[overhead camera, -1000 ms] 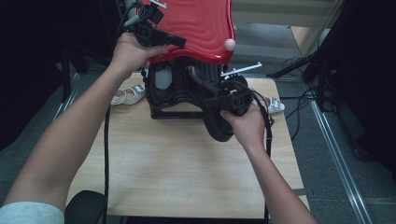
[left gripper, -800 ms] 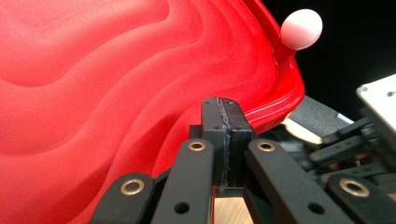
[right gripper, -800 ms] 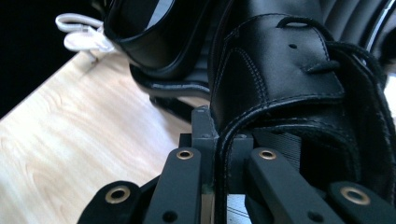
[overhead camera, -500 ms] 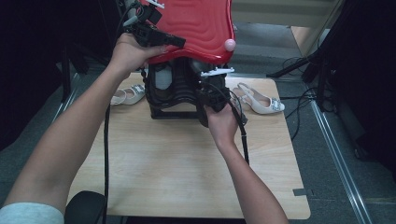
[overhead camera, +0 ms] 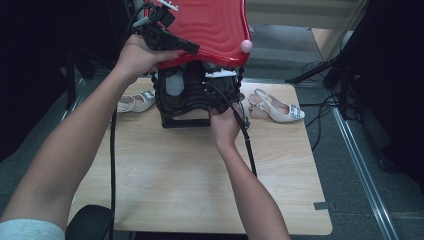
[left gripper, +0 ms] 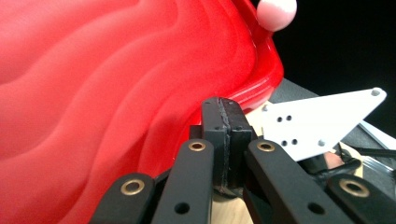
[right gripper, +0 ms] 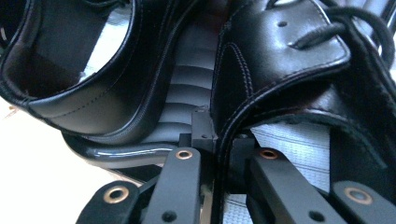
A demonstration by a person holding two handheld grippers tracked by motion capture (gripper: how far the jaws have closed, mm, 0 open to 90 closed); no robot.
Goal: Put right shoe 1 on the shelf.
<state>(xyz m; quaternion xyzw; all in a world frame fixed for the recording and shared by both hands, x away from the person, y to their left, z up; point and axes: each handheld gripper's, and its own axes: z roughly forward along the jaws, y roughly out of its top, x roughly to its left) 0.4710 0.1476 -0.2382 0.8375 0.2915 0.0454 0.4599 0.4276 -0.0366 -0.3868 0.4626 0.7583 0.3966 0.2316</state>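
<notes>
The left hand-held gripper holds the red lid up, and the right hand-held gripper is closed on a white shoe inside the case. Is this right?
Not quite. The right hand-held gripper is closed on a black shoe, not a white one, as the right gripper view shows. The white shoes lie on the table beside the case. The left hand-held gripper does hold the red lid up.

This looks like a lab or recording studio rather than a home: a bare wooden table (overhead camera: 200,175) stands on grey carpet between black curtains, with loose cables (overhead camera: 320,107) and black stand legs (overhead camera: 325,75) on the floor past its far right corner.
</notes>
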